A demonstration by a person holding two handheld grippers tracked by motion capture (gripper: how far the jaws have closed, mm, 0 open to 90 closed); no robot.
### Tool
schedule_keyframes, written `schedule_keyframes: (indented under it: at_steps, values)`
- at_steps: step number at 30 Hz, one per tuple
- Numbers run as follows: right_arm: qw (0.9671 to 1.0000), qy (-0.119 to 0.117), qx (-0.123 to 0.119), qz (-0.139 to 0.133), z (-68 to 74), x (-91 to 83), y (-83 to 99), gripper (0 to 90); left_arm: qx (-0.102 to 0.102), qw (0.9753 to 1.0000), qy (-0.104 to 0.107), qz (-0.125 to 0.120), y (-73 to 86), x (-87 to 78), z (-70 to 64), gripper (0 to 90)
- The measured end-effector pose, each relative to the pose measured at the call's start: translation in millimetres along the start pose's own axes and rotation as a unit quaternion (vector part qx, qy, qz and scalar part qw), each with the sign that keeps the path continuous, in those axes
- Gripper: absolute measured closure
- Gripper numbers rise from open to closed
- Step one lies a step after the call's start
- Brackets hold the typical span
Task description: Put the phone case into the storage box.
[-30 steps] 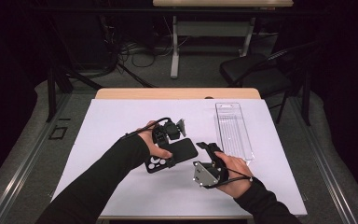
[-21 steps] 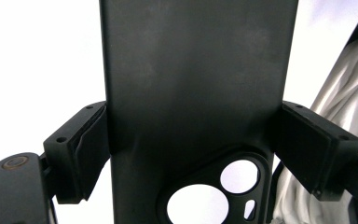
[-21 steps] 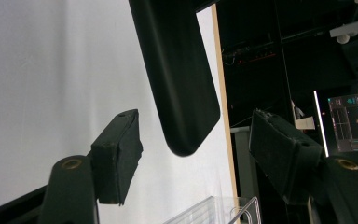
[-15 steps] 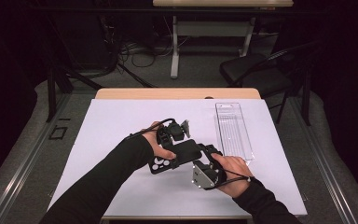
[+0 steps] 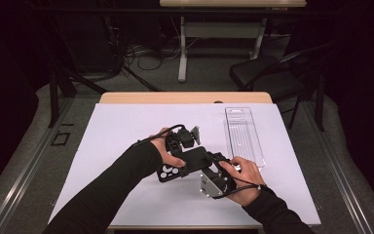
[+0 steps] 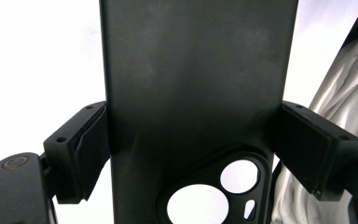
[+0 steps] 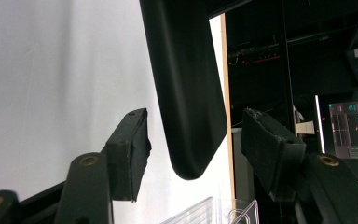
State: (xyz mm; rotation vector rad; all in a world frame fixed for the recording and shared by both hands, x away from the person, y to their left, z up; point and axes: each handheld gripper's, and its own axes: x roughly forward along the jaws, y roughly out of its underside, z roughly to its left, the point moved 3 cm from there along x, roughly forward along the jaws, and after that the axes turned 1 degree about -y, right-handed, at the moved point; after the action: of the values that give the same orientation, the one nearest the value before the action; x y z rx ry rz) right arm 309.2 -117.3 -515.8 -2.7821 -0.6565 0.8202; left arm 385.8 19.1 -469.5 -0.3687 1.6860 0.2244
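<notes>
So the left claw [image 6: 193, 154] is clamped across the black phone case [image 6: 196, 93], one jaw pressed on each long edge just above the camera cutouts. The right claw [image 7: 196, 154] has its jaws spread apart, and the case's rounded corner [image 7: 191, 116] hangs right between them without touching either pad. All this happens above the white desk [image 5: 126, 126], with a clear plastic tray [image 5: 243, 134] off past the right claw.

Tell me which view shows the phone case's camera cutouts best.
The left gripper view: the black phone case sits close up, clamped between that gripper's jaws, with its round cutouts plain. The high view shows the cutouts small, by the left hand. The right gripper view shows the case's plain rounded end between open jaws.
</notes>
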Motion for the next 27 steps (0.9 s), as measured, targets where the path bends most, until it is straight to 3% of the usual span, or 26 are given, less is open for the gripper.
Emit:
schedule_keyframes:
  at_steps: [14,27]
  values:
    - [0.9998,0.010,-0.016,-0.001,4.8,3.5,-4.4,45.0,0.002,1.0000,0.005,0.003,-3.7,3.3,-3.1,15.3]
    - [0.9977,0.019,-0.063,0.011,8.8,7.7,-6.3,53.4,0.009,0.9998,0.019,0.006,-7.6,2.8,-7.3,15.3]
